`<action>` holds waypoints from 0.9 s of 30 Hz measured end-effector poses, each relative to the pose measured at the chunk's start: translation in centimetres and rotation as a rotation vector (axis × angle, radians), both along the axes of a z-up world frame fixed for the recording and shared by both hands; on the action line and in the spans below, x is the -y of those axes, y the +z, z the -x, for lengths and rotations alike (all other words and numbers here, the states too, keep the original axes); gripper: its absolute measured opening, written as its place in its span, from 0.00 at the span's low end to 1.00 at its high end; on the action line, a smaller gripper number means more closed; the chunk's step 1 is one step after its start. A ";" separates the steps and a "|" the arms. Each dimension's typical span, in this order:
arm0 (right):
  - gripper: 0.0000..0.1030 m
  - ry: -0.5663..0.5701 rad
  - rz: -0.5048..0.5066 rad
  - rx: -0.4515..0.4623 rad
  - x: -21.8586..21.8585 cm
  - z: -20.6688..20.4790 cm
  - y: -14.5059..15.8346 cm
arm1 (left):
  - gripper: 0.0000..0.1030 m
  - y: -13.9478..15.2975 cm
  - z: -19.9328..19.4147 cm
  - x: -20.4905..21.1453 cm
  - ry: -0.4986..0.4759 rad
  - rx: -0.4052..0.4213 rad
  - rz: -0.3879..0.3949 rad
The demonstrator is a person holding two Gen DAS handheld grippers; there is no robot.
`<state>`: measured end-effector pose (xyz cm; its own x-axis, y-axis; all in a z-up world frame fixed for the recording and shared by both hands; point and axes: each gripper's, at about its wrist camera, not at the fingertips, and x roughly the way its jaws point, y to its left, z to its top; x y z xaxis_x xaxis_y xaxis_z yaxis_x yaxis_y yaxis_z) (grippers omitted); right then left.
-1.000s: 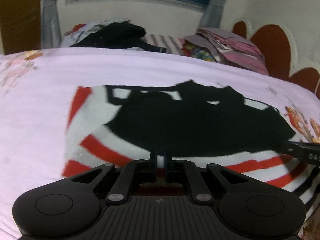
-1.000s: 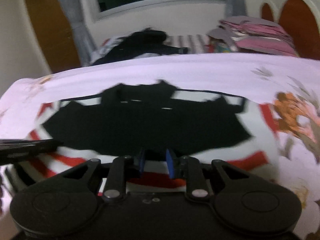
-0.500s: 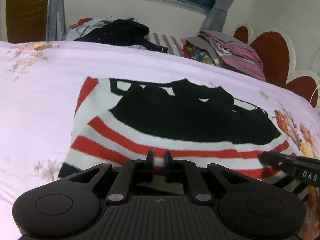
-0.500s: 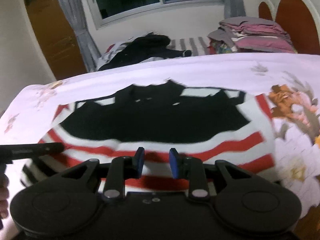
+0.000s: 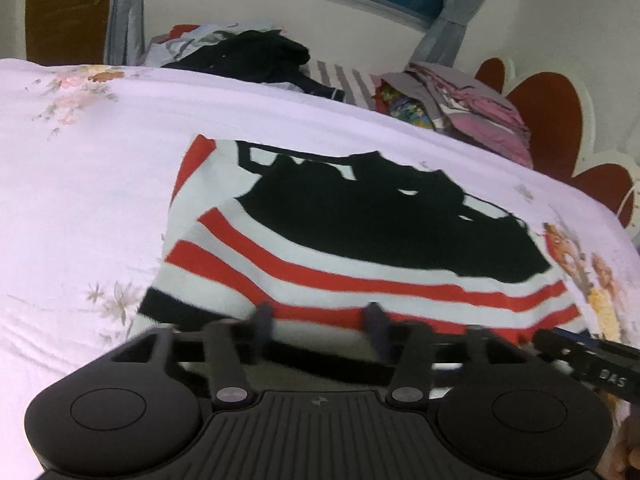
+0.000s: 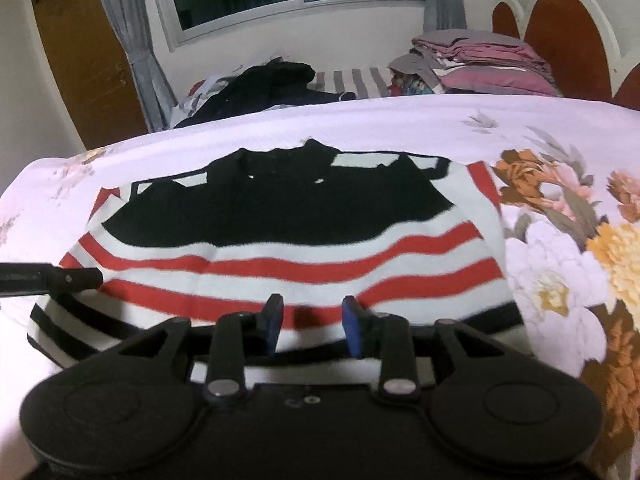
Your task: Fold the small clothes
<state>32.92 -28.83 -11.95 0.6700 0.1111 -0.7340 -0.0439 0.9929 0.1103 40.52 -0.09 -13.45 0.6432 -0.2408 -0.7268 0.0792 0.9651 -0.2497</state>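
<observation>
A small striped garment (image 5: pixel 360 276) (image 6: pixel 296 264), red and white with a black-and-white hem and a large black upper part, lies flat on the lilac flowered bedsheet (image 5: pixel 88 200) (image 6: pixel 560 264). My left gripper (image 5: pixel 319 322) hangs over the garment's near hem. Its jaws are opening, and the fabric lies under the gap with nothing pinched. My right gripper (image 6: pixel 313 322), with blue pads, is over the near hem further right. Its jaws are also opening and the pads are off the cloth. Each gripper shows at the edge of the other's view: the right gripper (image 5: pixel 588 360) and the left gripper (image 6: pixel 52 278).
A heap of dark clothes (image 5: pixel 256 56) (image 6: pixel 272 88) lies beyond the far edge of the bed. A stack of folded pink and grey clothes (image 5: pixel 472 116) (image 6: pixel 480 64) sits by the red-brown headboard (image 6: pixel 568 40). A window, curtains and a brown door stand behind.
Both grippers have drawn back toward the near edge, so more stripes show. The left jaws went from shut to wide apart, and the right jaws widened too.
</observation>
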 end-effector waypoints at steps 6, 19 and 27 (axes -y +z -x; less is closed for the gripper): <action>0.31 -0.036 0.027 0.005 0.2 1.7 0.1 | 0.57 -0.8 1.3 0.5 -0.027 -0.025 -0.045; 0.37 -0.138 0.113 -0.032 1.6 4.0 -0.1 | 0.57 -1.7 2.4 0.5 -0.046 -0.048 -0.112; 0.37 -0.197 0.050 -0.016 2.7 6.5 1.0 | 0.64 -1.9 2.9 0.7 -0.068 -0.048 -0.130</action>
